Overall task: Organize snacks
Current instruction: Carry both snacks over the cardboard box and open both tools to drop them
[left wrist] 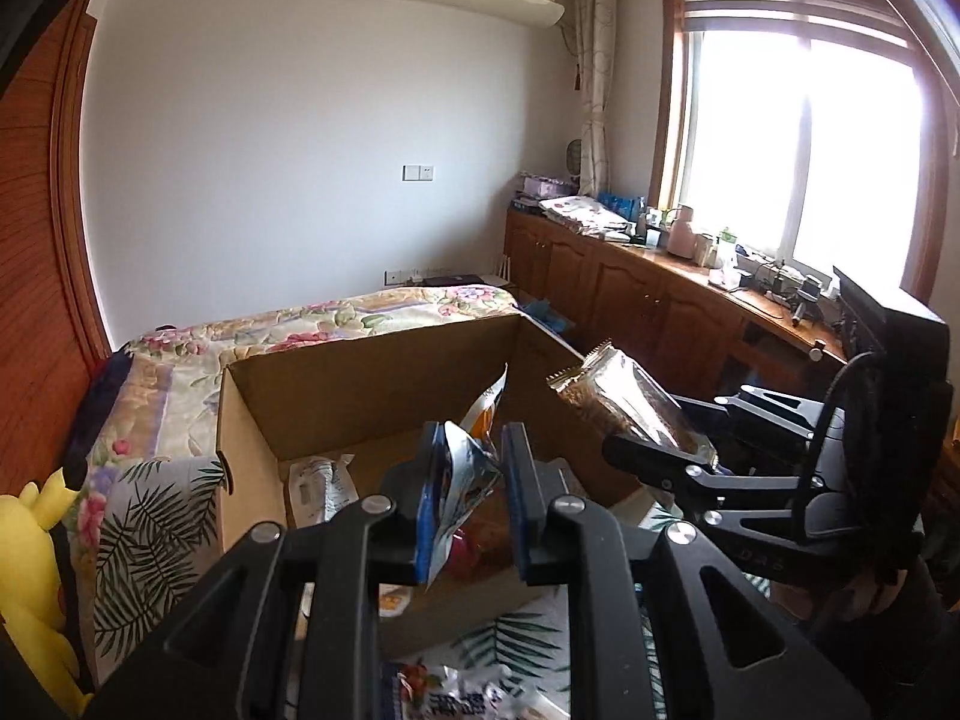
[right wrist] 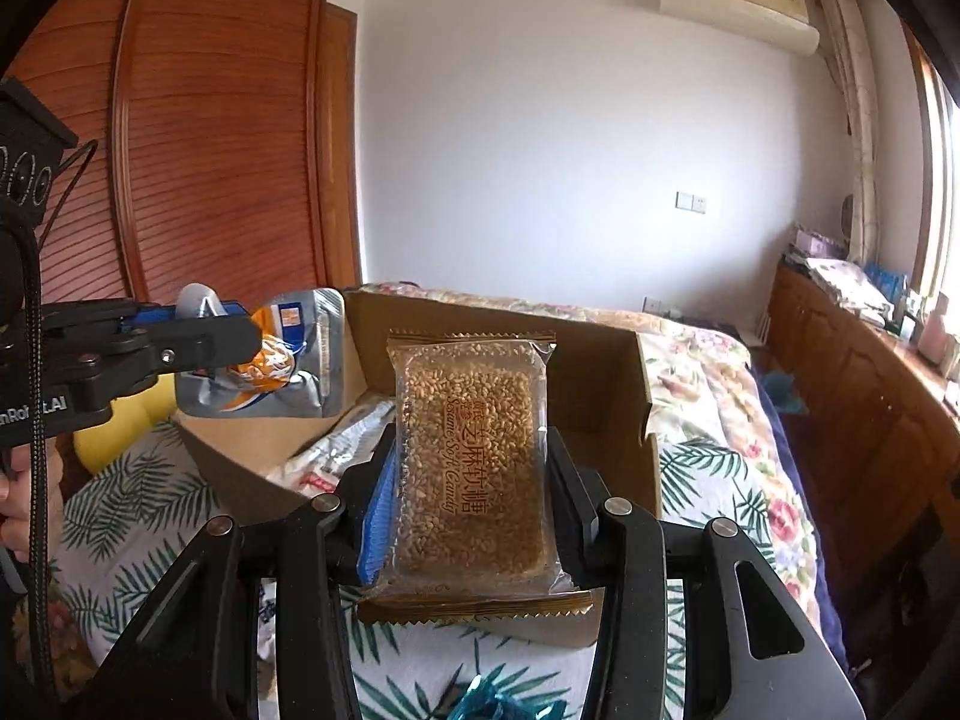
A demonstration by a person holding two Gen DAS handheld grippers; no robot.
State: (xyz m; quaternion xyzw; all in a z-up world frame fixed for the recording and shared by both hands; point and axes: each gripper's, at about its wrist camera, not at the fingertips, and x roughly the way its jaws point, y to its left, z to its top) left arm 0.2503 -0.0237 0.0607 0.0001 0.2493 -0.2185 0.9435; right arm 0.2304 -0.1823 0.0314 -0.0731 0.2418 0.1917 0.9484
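Two handheld grippers carry snacks above an open cardboard box (left wrist: 372, 384) set on a floral bedspread (right wrist: 708, 396), the sorting partly done. The left gripper (left wrist: 465, 498) is clamped on a crumpled silver-and-blue pouch (left wrist: 462, 480) over the near half of the box, while the right gripper (right wrist: 474, 504) pinches a clear-windowed sesame soft candy pack (right wrist: 474, 456) by its long edges, just above the box's near right wall. A white packet (left wrist: 318, 489) already lies on the box floor at the left. More wrapped snacks (left wrist: 444, 690) wait on the bedspread near the camera, so both held items and these appear left to stow
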